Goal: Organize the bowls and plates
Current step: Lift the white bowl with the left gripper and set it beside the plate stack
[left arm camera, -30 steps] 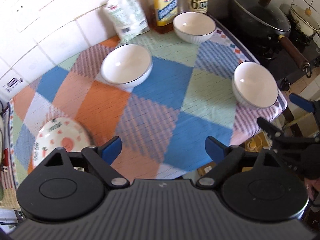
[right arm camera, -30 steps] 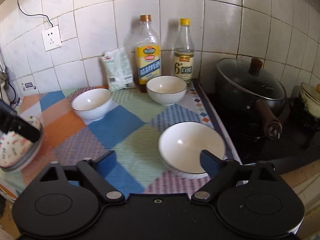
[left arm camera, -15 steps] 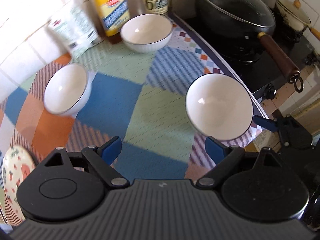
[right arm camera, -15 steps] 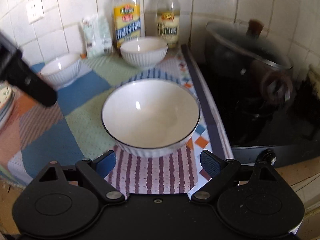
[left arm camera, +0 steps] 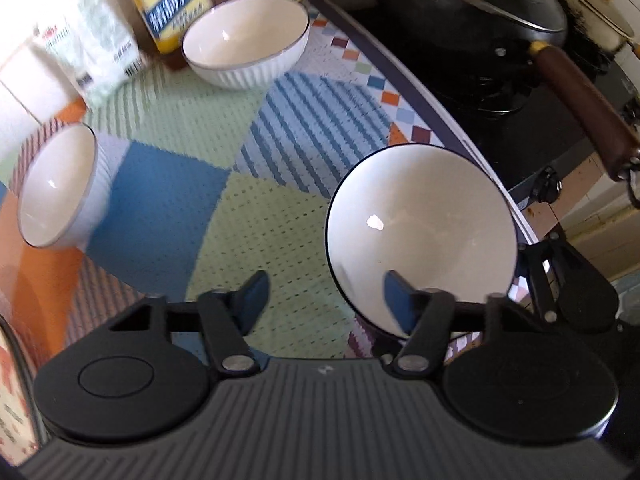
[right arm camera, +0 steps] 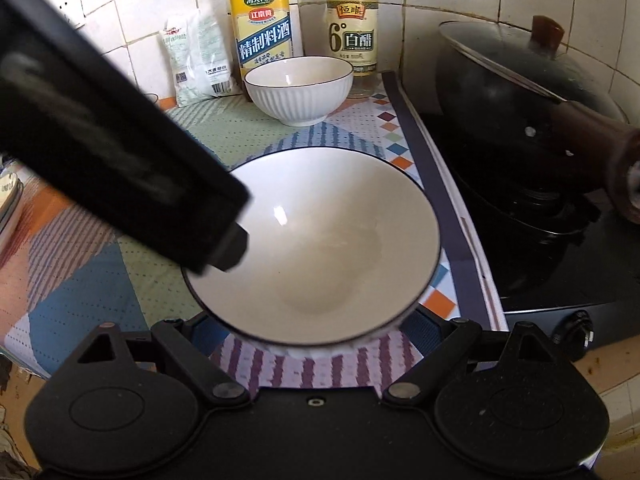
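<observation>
Since 1 second ago, both grippers have been brought in over the near bowl (right arm camera: 320, 248). Reaching is judged the step in hand; next, a closing on the rim is called for. The right gripper (right arm camera: 316, 332) is held wide open, its fingers apparently flanking the bowl's near rim, though they are hidden. The left gripper (left arm camera: 324, 300) is open, empty, just left of it. 2 other bowls (left arm camera: 248, 36) are left behind.

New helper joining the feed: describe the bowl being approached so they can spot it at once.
Find the black stove on the right; the patchwork mat runs along it. The bowl sits at the mat's front corner beside the stove, between the right hand-held gripper's fingers. Unlike the other two white bowls, it is nearest the counter edge.
</observation>
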The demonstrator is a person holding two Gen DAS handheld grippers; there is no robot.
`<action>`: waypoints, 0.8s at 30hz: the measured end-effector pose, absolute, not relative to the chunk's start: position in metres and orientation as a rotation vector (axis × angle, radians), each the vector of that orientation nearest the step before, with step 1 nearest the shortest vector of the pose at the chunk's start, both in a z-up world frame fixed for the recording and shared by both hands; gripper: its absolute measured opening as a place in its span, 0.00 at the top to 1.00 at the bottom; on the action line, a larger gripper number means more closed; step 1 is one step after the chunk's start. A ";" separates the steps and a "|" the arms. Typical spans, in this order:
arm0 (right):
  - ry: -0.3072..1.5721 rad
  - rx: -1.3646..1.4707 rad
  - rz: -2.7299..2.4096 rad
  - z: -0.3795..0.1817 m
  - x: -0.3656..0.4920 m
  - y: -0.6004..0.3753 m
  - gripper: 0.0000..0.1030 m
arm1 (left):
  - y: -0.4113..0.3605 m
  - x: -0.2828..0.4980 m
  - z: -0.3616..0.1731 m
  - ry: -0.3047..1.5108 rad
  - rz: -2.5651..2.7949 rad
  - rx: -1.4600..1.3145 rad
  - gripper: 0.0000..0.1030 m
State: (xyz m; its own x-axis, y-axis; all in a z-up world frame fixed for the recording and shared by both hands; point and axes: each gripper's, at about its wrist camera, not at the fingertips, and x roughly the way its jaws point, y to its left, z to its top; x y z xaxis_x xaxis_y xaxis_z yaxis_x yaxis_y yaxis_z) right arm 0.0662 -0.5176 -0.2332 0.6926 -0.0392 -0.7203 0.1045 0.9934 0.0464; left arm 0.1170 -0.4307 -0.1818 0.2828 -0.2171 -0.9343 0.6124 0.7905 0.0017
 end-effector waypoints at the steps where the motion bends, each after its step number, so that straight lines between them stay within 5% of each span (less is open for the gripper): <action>1: 0.798 0.089 -0.077 -0.233 0.067 -0.517 0.09 | -0.431 0.118 -0.185 1.163 -0.569 0.396 0.56; 7: 0.784 0.095 -0.075 -0.235 0.072 -0.517 0.06 | -0.426 0.121 -0.194 1.193 -0.623 0.325 0.87; 24: 0.765 0.109 -0.016 -0.223 0.059 -0.487 0.06 | -0.382 0.106 -0.171 1.134 -0.571 0.330 0.88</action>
